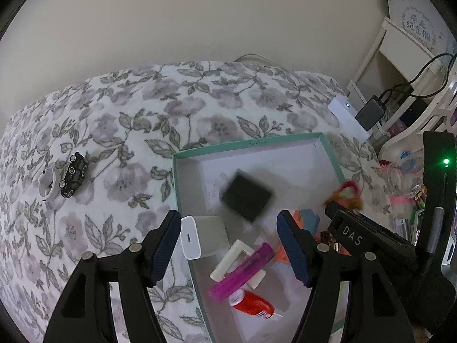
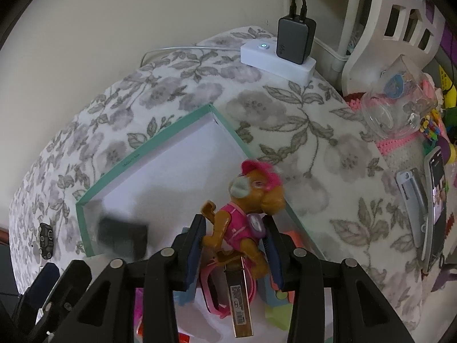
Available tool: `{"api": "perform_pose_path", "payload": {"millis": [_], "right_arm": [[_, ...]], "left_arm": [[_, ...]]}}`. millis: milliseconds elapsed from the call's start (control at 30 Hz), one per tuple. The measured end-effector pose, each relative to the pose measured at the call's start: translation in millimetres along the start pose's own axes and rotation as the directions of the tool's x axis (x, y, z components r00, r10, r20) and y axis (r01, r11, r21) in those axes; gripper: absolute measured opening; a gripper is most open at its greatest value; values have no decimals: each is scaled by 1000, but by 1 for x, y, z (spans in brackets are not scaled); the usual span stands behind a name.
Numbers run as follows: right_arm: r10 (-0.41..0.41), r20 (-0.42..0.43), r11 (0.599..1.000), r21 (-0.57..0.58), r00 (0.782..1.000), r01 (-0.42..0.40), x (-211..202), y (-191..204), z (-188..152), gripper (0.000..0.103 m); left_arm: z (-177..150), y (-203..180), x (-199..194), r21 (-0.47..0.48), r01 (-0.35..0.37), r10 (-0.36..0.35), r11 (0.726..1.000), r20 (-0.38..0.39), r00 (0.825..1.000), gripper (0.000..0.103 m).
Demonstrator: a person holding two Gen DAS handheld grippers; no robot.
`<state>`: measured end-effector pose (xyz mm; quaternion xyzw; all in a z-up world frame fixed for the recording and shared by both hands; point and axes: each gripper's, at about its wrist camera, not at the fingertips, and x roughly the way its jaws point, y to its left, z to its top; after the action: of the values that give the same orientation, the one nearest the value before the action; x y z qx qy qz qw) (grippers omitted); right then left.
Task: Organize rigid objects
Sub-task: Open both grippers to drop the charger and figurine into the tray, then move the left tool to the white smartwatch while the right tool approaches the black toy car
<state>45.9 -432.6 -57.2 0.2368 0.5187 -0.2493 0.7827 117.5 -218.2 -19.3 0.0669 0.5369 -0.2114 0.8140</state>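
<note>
Nearest the lens, the left gripper (image 1: 228,228): jaws spread wide over the near half of the teal box (image 1: 248,143), nothing pressed between the pads. Just beyond, at 12 o'clock from the fingertips, 1 black square block (image 1: 247,195), smeared with blur above the white box floor, probably dropping in rather than resting.

Right gripper (image 2: 234,225) aimed steeply down at the box's 4 o'clock side, with a toy dog (image 2: 245,220) in a pink vest upright between the pads and touching both. Cannot tell whether clamped or already loosened. Likely carried here to join the rest, since sorted goods already lie inside.

Already in the box: white charger (image 1: 200,237) leaning at the rim at 9 o'clock, white bracket (image 1: 228,260), purple tube (image 1: 242,271) laid across it, red bottle (image 1: 251,304) at 6 o'clock. Under the dog, a pink band (image 2: 212,291) and a gold stick (image 2: 240,294). Loose piling, so probably a catch-all bin, not a fitted tray.

Left outside, well apart at 9 o'clock: 1 black toy car (image 1: 73,174) touching 1 white ring (image 1: 47,184), probably next.

Beneath everything, a soft floral cover (image 1: 171,108), padded and uneven, so tipping of tall pieces possible. At 1 o'clock, a white power strip (image 2: 274,60) with a dark adapter (image 2: 295,41) plugged in. Plain cream wall (image 1: 200,14) behind. Cluttered edge at 3 o'clock: clear cup (image 2: 400,108), phone (image 2: 435,194).
</note>
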Motion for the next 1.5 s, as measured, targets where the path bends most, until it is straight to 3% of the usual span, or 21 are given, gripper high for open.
{"api": "perform_pose_path", "payload": {"millis": [67,267,500,633,667,767,833,900,1000,1233,1433,1500], "right_arm": [[4,7,1000,-3,1000,-4,-2,1,1,57],[-2,32,1000,-26,999,3,-15,7,3,57],[-6,128,999,-46,992,12,-49,16,10,78],[-16,173,997,-65,985,28,-63,23,12,82],[-16,179,997,-73,984,30,-66,25,13,82],[-9,184,995,-100,983,28,-69,33,11,83],[-12,186,993,-117,983,34,-69,40,9,86],[-28,192,985,-160,981,60,-66,52,5,100],[-24,188,973,-223,982,66,-63,71,-2,101],[18,177,952,-305,984,37,-61,108,-16,102],[75,154,928,-371,985,-12,-60,140,-31,103],[96,144,919,-394,985,-32,-60,151,-37,103]], "left_arm": [[1,2,-2,-9,1,-1,1000,0,1000,72],[5,14,-11,-45,-13,14,999,6,1000,76],[15,39,-33,-125,-64,72,990,59,996,76],[20,56,-48,-182,-85,103,980,96,990,77],[21,59,-50,-191,-92,113,977,101,988,78],[22,72,-57,-226,-111,140,968,114,984,95],[22,81,-56,-250,-133,164,959,107,981,96],[22,89,-54,-270,-151,181,951,92,979,96],[20,105,-50,-313,-173,203,934,67,977,96],[11,161,-47,-453,-213,254,866,31,967,99],[-8,220,-42,-569,-323,360,756,-52,932,100],[-14,239,-43,-610,-327,368,721,-63,928,100]]}}
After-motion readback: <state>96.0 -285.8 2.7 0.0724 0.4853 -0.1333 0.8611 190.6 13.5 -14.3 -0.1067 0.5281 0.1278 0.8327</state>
